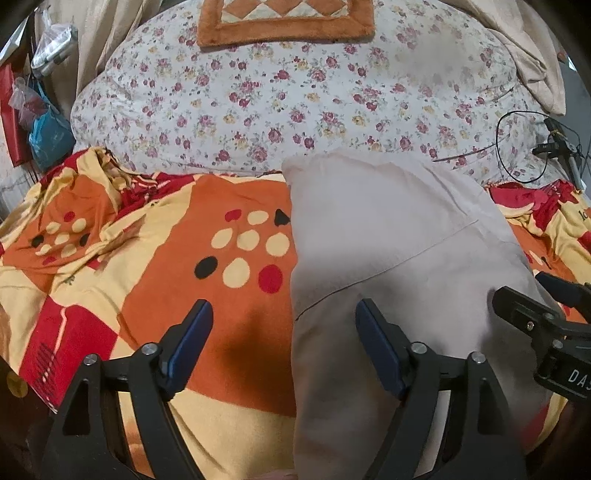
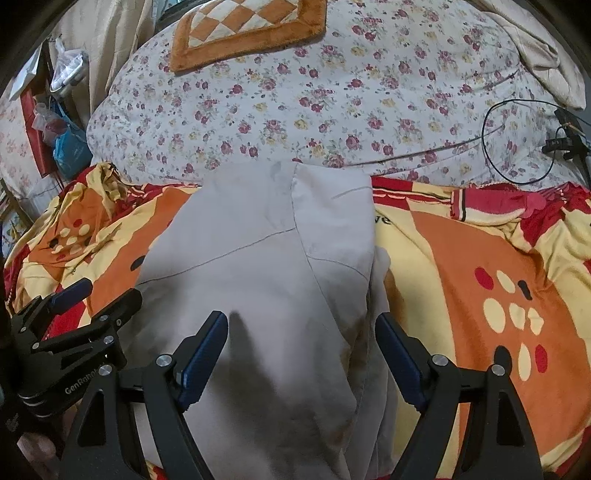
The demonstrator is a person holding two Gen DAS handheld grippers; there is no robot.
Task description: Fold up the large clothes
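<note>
A pale grey-beige garment [image 1: 399,258] lies folded into a long strip on the orange, red and yellow blanket [image 1: 207,266]; it also shows in the right wrist view [image 2: 258,280]. My left gripper [image 1: 283,314] is open and empty, just above the garment's left edge, one finger over the blanket, one over the cloth. My right gripper [image 2: 301,328] is open and empty above the garment's near part, its right finger by the cloth's right edge. Each gripper shows in the other's view, the right one [image 1: 546,306] and the left one [image 2: 81,302].
A floral quilt [image 1: 295,103] is heaped behind the blanket, with an orange checked cushion [image 1: 284,18] on it. A black cable and small device [image 1: 546,144] lie at the right. Bags [image 1: 44,122] hang at the left. A beige cloth [image 1: 532,62] lies at the far right.
</note>
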